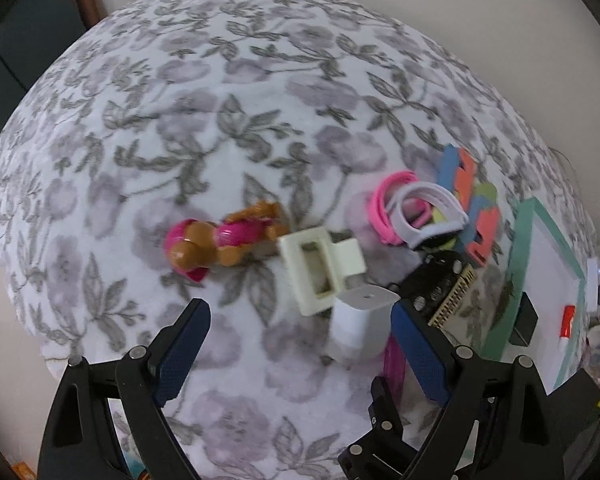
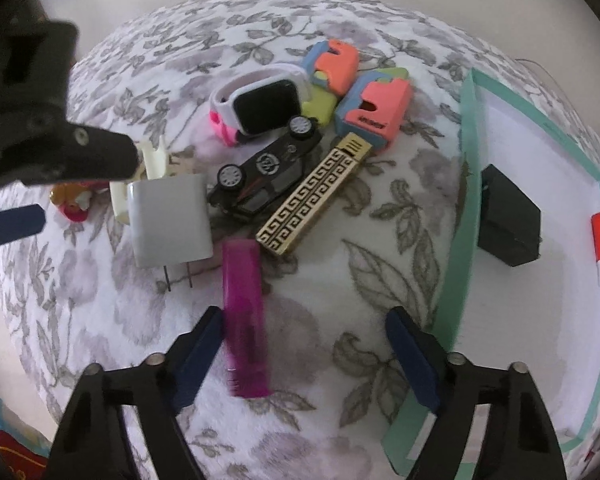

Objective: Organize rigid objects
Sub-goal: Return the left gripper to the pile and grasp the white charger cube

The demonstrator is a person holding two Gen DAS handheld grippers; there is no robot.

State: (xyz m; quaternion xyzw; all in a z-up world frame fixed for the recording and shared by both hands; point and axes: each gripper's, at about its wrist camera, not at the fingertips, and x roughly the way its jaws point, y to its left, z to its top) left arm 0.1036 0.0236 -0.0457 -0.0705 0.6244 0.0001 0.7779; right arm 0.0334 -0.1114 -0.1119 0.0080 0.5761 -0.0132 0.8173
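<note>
over the floral blanket (image 2: 340,280) both our grippers point steeply down. our right gripper (image 2: 304,356) has its fingers spread, the magenta bar (image 2: 246,320) lying between them against the left finger (image 2: 198,356), not pinched. our left gripper (image 1: 300,356) stands released above the white charger (image 1: 360,320), beside the cream clip (image 1: 312,272) and toy dog (image 1: 220,240).

Soft, even daylight-like light fills both views with only faint shadows and no glare, the fisheye bowing the floral bedspread (image 1: 260,80) toward dark rounded corners, while the pink lighter (image 2: 246,320) just ahead of the hand-held gripper (image 2: 306,354) smears slightly.
</note>
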